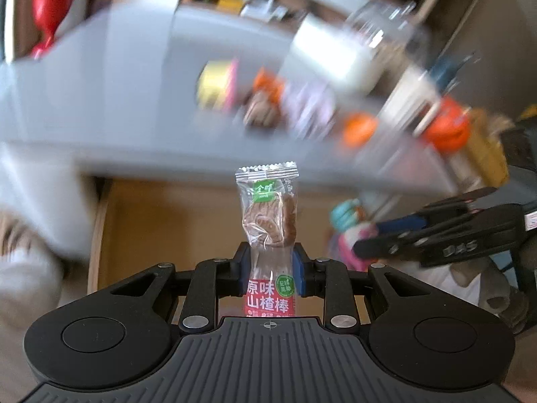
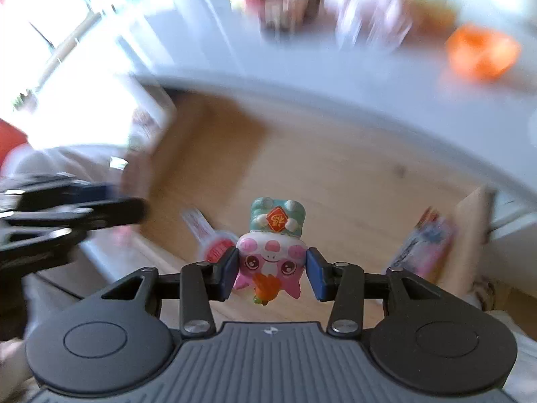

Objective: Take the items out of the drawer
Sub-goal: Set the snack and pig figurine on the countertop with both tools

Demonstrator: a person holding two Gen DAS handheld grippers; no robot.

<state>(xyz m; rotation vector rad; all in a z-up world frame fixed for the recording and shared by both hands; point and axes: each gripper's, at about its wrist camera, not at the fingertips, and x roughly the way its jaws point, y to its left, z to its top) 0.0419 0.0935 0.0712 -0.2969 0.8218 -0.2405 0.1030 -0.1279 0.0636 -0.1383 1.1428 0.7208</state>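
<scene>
My left gripper (image 1: pixel 271 270) is shut on a clear snack packet (image 1: pixel 270 221) with a red label and brown pieces inside; it stands upright above the open wooden drawer (image 1: pixel 161 215). My right gripper (image 2: pixel 272 270) is shut on a pink toy figure (image 2: pixel 272 252) with a teal hat, held upside down over the drawer floor (image 2: pixel 335 174). In the left wrist view the right gripper (image 1: pixel 376 238) reaches in from the right, with the toy (image 1: pixel 349 221) at its tips. The left gripper (image 2: pixel 134 208) shows blurred at the left of the right wrist view.
A grey-white tabletop (image 1: pixel 117 100) above the drawer carries blurred items: a yellow packet (image 1: pixel 214 84), orange pieces (image 1: pixel 359 129), wrapped snacks. In the drawer lie a red-and-white packet (image 2: pixel 208 235) and a colourful packet (image 2: pixel 423 245) by the right wall. Both views are motion-blurred.
</scene>
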